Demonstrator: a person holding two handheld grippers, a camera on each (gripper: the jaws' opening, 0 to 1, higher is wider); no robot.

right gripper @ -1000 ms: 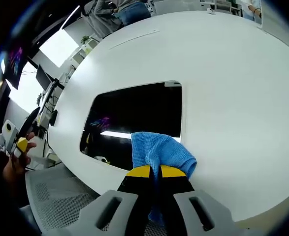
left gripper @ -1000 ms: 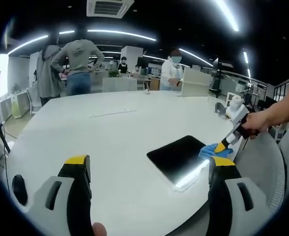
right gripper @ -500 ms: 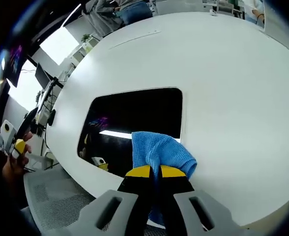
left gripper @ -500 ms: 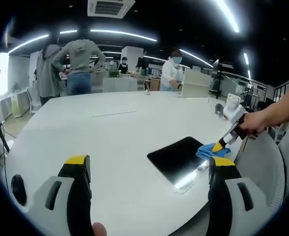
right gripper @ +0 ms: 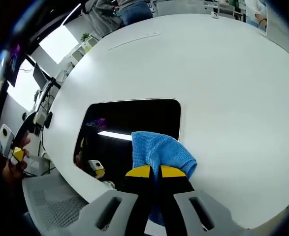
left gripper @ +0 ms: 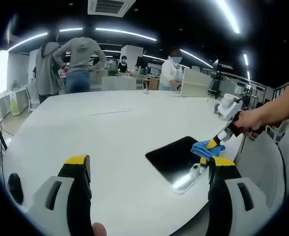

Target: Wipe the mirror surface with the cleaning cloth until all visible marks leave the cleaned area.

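An open office, with people standing beyond a large white round table (left gripper: 110, 128). The right gripper (right gripper: 151, 171) has its jaws clenched on a blue cleaning cloth (right gripper: 159, 150), pressed on the near edge of the dark mirror (right gripper: 129, 120) just ahead. The left gripper (left gripper: 146, 164) hangs with jaws spread wide, the mirror ahead between them, toward the right jaw.

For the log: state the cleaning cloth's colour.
Blue; the cleaning cloth shows best in the right gripper view.

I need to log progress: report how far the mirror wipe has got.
Done: the right gripper is shut on the blue cloth, which lies over the mirror's near edge. In hand: wiping there. Left: marks cannot be judged on the dark glass. The left gripper hangs open, apart.
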